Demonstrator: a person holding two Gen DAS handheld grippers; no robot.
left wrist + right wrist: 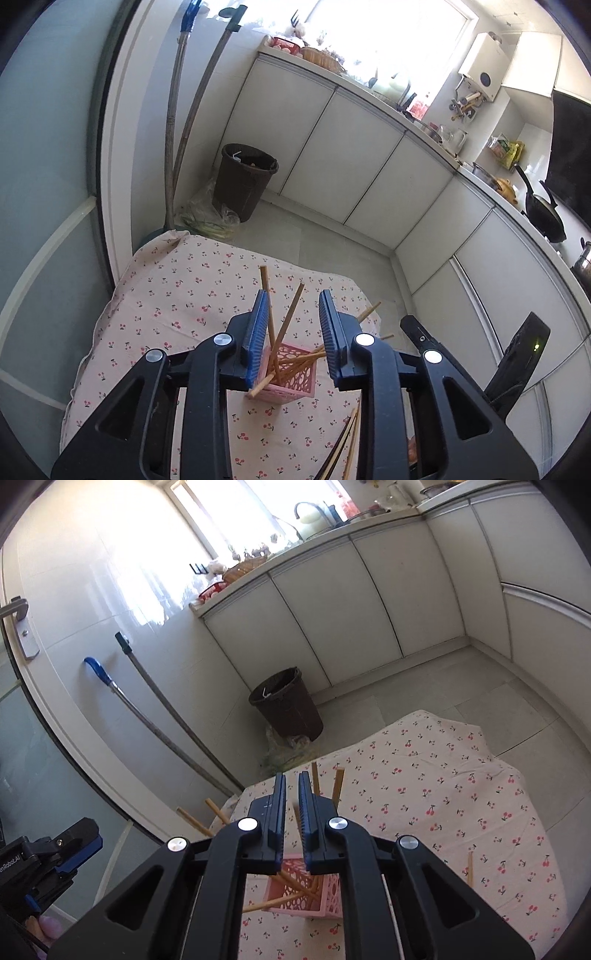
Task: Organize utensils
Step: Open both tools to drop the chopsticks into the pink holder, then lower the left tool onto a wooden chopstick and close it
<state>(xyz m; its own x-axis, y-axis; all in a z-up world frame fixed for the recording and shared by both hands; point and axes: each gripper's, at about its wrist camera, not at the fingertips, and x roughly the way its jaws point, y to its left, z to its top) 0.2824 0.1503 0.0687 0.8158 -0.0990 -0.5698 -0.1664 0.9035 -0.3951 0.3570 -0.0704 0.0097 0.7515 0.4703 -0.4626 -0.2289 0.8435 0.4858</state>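
We hold our left claw [295, 321] above the pink basket [295, 373], its blue pads wide apart and gripping nothing. The basket stands on the surface [177, 291], which is covered by a cherry-print cloth, and it sits below and between the two fingers in the left wrist view. Several wooden chopsticks [286, 325] lean out of the basket at different angles; two rise up through the gap between the pads, one of them just beside the left pad, though we cannot tell whether it touches. Others fan out to the right behind the right finger. A few loose chopsticks [345, 446] lie on the cloth nearer to us, at the lower edge, apart from the basket.

Our right claw [291, 801] hangs over the same basket [295, 893], with its pads close together but a narrow gap showing between them. A chopstick [296, 819] is seen in that gap low down; we cannot tell whether the pads grip it. More sticks [338, 782] poke up behind the right finger and out to the left of the basket. One single chopstick [470, 867] lies on the cloth to the right, well apart from the basket.

A dark bin [286, 705] stands on the floor by the cabinets.
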